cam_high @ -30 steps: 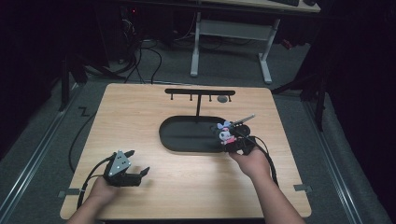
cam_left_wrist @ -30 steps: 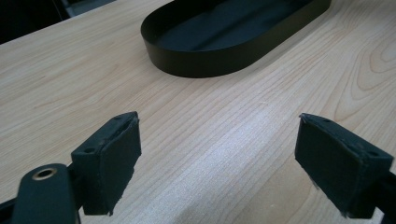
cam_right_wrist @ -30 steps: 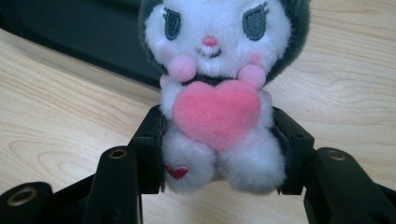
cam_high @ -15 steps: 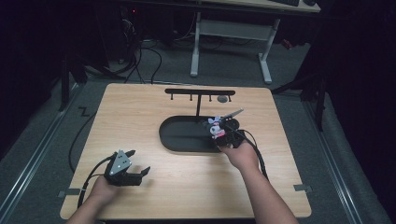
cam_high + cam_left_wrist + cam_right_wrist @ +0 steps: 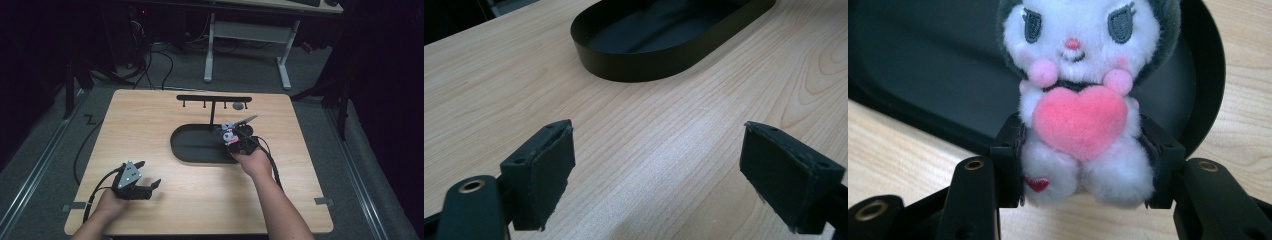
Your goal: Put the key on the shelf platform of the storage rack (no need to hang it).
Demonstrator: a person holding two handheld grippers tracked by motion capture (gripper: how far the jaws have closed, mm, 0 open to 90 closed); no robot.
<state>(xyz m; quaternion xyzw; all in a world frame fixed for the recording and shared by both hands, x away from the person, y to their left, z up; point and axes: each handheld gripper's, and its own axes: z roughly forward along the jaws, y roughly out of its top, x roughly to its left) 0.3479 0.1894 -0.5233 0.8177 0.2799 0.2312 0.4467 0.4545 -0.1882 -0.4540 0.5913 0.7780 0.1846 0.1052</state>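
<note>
Right tongs (image 5: 1083, 165) pinch my plush (image 5: 1083, 100) over the tray (image 5: 923, 75), frame centre; left tongs (image 5: 656, 165) spread, lower left.

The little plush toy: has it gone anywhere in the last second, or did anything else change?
The right gripper, shut on the plush toy, carried it leftward over the right end of the black tray. The left gripper stayed open at the table's near left; tray and hook rack unmoved.

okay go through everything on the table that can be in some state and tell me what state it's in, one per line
Plush toy: upright, clamped at its body, over the tray's right end.
Right tongs: shut on the plush toy.
Left tongs: open, nothing between them, near the table.
Tray: nothing lying inside it.
Hook rack: standing, one small round thing hanging.
</note>
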